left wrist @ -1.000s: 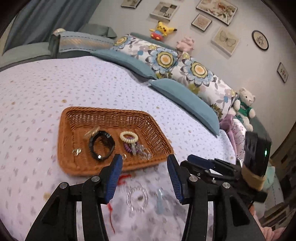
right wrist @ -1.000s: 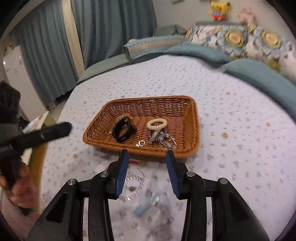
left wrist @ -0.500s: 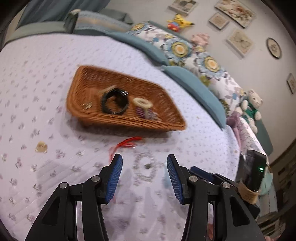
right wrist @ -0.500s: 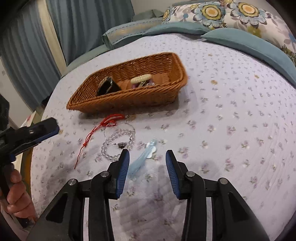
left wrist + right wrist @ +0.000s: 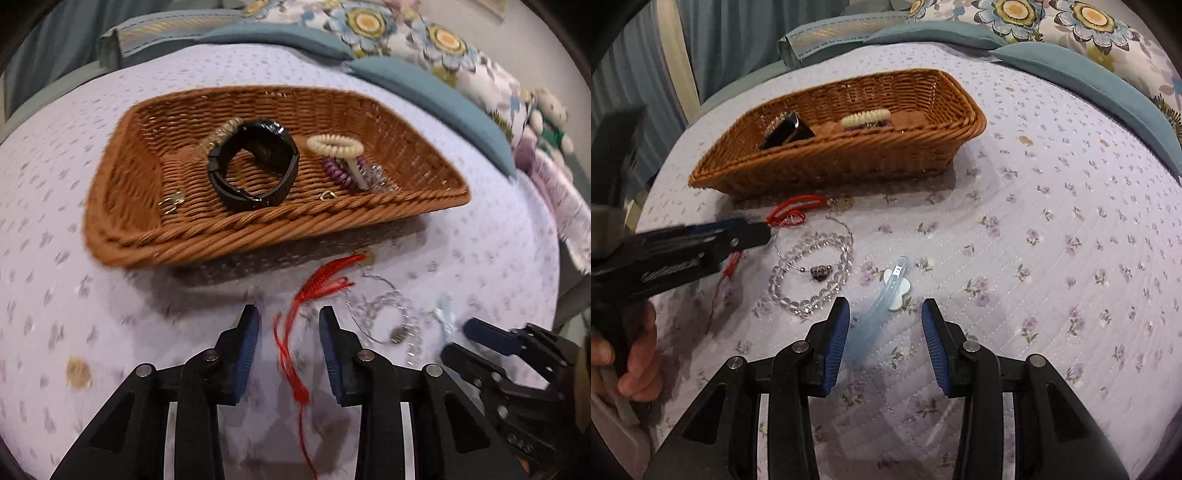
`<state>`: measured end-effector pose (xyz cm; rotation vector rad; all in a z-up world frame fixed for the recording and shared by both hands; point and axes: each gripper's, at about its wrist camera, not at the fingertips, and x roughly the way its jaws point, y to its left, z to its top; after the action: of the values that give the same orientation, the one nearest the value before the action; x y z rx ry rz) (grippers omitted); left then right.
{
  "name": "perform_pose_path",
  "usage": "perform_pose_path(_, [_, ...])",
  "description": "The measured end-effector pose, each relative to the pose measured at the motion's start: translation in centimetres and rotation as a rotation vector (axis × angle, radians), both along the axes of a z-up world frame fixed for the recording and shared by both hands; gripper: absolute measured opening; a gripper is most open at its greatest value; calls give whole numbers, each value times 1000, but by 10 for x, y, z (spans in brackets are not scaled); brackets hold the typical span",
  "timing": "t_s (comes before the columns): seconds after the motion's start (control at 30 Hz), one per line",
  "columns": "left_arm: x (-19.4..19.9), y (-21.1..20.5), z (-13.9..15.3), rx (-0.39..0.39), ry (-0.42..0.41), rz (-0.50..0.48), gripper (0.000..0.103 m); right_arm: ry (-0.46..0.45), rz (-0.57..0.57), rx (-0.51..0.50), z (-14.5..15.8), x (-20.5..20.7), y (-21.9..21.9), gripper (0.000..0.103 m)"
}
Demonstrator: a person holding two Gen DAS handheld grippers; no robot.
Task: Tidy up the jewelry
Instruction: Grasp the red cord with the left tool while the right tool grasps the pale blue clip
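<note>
Lavender quilting with small flower sprigs covered the bed (image 5: pixel 1052 229), and a brown wicker basket (image 5: pixel 258 225) sat on it, holding a black watch (image 5: pixel 255 166), a cream spiral hair tie (image 5: pixel 334 146) and a purple one beneath it. Just in front of the basket on the quilt lay a red cord (image 5: pixel 295 321), a clear bead bracelet (image 5: pixel 812 273) and a pale blue hair clip (image 5: pixel 886 291). The left gripper (image 5: pixel 288 339) pointed down with its jaws closing, the red cord between them but not yet pinched. The right gripper (image 5: pixel 882 336) stood spread around the near end of the blue clip, pads clear of it.
</note>
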<state>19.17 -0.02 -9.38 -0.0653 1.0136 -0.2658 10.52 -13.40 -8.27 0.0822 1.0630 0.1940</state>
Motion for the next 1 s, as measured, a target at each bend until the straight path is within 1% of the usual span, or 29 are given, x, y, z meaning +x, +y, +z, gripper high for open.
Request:
perform_pose_path(0.13, [10,-7,-1,-4,-12,-38,33,2,4,-53,-3,2,11,44])
perform_pose_path(0.2, [12,-13,-2,8,-16,-52,33,0,4,-78,-4,2,14,44])
perform_pose_path(0.3, [14,-22,-4,32,-26,-67,33,8,-3,-79,-7,5,12,44])
perform_pose_path(0.33, [13,-23,-4,34,-29,-71,31,9,-10,-72,-7,5,9,39])
perform_pose_path(0.37, [12,-25,-4,36,-32,-74,25,9,-13,-70,-6,6,7,31])
perform_pose_path(0.4, [12,-26,-4,38,-32,-78,11,10,-17,-65,-6,5,3,26])
perform_pose_path(0.43, [12,-26,-4,40,-28,-79,8,11,-17,-62,-6,4,-1,16])
perform_pose_path(0.5, [10,-28,-4,38,-33,-78,7,14,-8,-40,-6,2,-11,15])
perform_pose_path(0.63, [5,-28,-2,18,-30,-73,6,14,-14,17,-5,0,-29,15])
perform_pose_path(0.7, [0,-28,1,3,-31,-72,6,17,-19,76,-5,1,-38,15])
perform_pose_path(0.8, [-8,-24,6,-46,-25,-72,6,15,-25,114,-3,1,-43,15])
perform_pose_path(1.0, [-25,-4,22,-157,-45,-64,6,-46,-7,122,9,-5,-42,15])
